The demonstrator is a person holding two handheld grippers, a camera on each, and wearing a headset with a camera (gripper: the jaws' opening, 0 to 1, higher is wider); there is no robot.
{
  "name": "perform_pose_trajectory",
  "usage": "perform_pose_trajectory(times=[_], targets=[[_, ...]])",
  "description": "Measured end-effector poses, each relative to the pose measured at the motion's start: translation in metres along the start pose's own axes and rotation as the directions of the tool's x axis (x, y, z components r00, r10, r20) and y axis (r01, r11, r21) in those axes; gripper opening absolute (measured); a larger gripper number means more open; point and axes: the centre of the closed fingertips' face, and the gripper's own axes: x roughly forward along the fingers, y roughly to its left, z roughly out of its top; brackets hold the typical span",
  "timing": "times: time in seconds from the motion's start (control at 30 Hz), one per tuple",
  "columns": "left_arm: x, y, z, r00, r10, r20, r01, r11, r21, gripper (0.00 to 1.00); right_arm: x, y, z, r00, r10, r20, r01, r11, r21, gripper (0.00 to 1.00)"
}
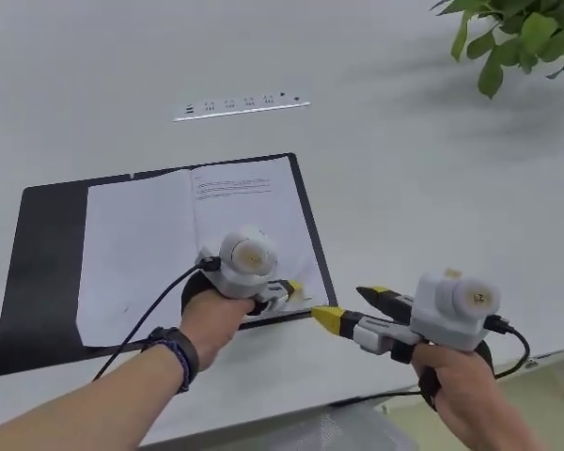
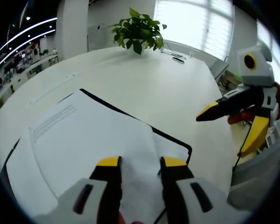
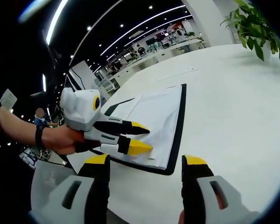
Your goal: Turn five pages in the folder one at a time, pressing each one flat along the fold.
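Observation:
A black folder [image 1: 38, 282] lies open on the white table, with a blank left page [image 1: 136, 254] and a right page [image 1: 254, 202] that has a few printed lines at its top. My left gripper [image 1: 289, 291] sits at the right page's near right corner. In the left gripper view its jaws [image 2: 141, 162] stand a little apart with white paper showing between them. My right gripper [image 1: 351, 306] hovers open just right of the folder's near corner, over the table's front edge, its jaws [image 3: 147, 160] pointing at the left gripper [image 3: 142, 136].
A white power strip [image 1: 242, 106] lies on the table [image 1: 432, 188] beyond the folder. A leafy potted plant [image 1: 522, 38] stands at the far right. The table's front edge runs just under my hands.

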Motion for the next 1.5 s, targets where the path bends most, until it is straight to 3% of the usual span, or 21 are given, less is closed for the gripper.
perform_pose_trajectory(times=[0.33,0.53,0.73,1.03,1.23,1.37,1.5], targets=[[-0.002,0.000,-0.001,0.9999,-0.005,0.009,0.005,1.000,-0.025,0.30,0.041,0.012,0.028,0.9974,0.068,0.024,-0.068,0.998,-0.002,0.57],[-0.004,0.001,-0.003,0.9999,-0.007,0.013,0.007,0.999,-0.033,0.28,0.066,0.009,0.026,0.9959,0.089,0.014,-0.090,0.995,0.048,0.54],[-0.006,0.002,-0.005,0.9999,-0.010,0.014,0.010,0.999,-0.040,0.27,0.078,0.005,0.025,0.9949,0.100,0.007,-0.100,0.991,0.092,0.53],[-0.010,-0.005,-0.007,0.9997,-0.024,0.002,0.024,0.999,-0.032,0.35,0.074,0.004,0.032,0.9942,0.104,0.028,-0.107,0.988,0.109,0.42],[-0.021,-0.010,-0.008,0.9993,-0.035,-0.015,0.034,0.997,-0.064,0.49,0.069,0.003,0.031,0.9937,0.105,0.042,-0.109,0.984,0.139,0.33],[-0.032,-0.012,-0.007,0.9997,-0.022,-0.006,0.022,0.998,-0.060,0.54,0.066,0.006,0.028,0.9926,0.111,0.050,-0.117,0.982,0.146,0.24],[-0.043,-0.006,-0.003,0.9997,0.004,0.022,-0.002,0.995,-0.100,0.57,0.065,0.009,0.026,0.9923,0.110,0.056,-0.118,0.980,0.160,0.17]])
